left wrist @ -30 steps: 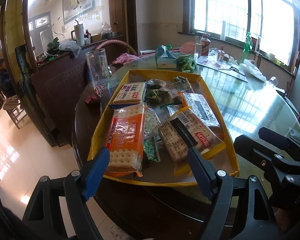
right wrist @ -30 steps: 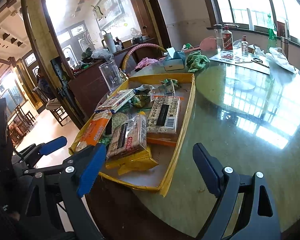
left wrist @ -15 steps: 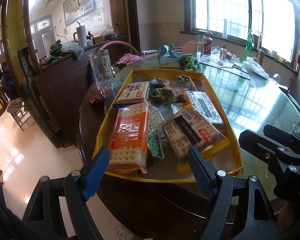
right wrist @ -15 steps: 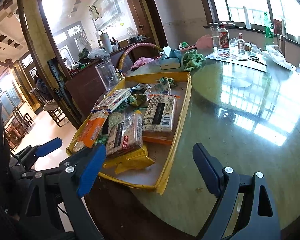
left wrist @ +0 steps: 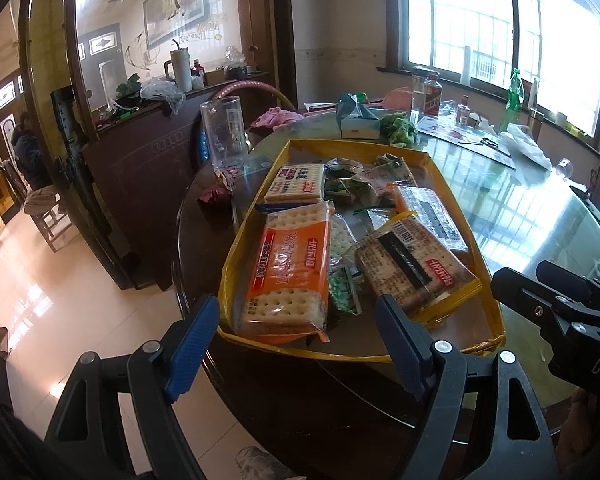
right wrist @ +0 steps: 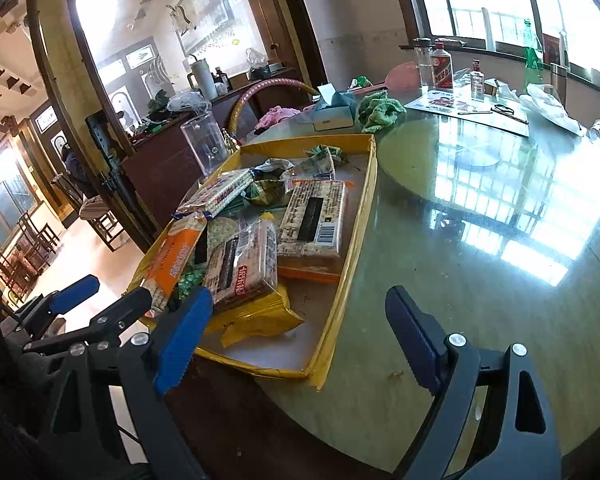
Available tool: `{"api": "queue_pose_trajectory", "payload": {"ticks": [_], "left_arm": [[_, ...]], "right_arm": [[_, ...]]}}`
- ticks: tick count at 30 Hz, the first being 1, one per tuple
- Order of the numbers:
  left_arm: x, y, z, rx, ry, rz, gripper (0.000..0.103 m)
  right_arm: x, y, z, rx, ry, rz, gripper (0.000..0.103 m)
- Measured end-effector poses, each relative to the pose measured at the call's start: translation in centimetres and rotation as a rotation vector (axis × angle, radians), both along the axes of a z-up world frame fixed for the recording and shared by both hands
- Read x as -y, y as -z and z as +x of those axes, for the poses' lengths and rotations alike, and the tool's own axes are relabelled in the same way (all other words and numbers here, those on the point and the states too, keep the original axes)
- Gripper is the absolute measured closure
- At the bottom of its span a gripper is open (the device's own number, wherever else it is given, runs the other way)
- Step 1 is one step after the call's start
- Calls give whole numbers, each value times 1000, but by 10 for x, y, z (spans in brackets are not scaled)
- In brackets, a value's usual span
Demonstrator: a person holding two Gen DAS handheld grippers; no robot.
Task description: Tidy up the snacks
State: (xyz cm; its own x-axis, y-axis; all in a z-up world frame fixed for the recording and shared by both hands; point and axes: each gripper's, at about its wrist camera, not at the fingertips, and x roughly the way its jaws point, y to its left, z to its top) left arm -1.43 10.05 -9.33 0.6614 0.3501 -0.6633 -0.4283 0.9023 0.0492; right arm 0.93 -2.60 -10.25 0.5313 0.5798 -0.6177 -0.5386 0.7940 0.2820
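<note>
A glossy tiled floor (left wrist: 32,308) and a dark wooden cabinet (left wrist: 140,168) fill the left of the room, barred windows (left wrist: 500,20) the right. Between them stands a round glass-topped worktop (right wrist: 500,240), its glass throwing back the window light. At its near left edge lies a shallow yellow tray (left wrist: 496,308), long axis running away from the cameras toward a tissue box (left wrist: 358,126). Inside, from the left: an orange cracker pack (left wrist: 288,268) lying lengthwise along the tray, small green packets (left wrist: 342,286), then a cracker pack in a yellow wrapper (left wrist: 414,266) skewed diagonally. The left claw (left wrist: 296,346) hangs open and empty before the tray's near rim; the right claw (right wrist: 298,344) gapes empty beside the tray's near right corner.
</note>
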Motion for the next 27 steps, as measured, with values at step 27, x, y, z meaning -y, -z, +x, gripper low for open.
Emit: {"api": "queue_pose_trajectory", "payload": {"ticks": [27], "left_arm": [[-22, 3, -14, 36, -6, 5, 23]], "right_arm": [[-34, -1, -4, 48, 20, -119, 15]]}}
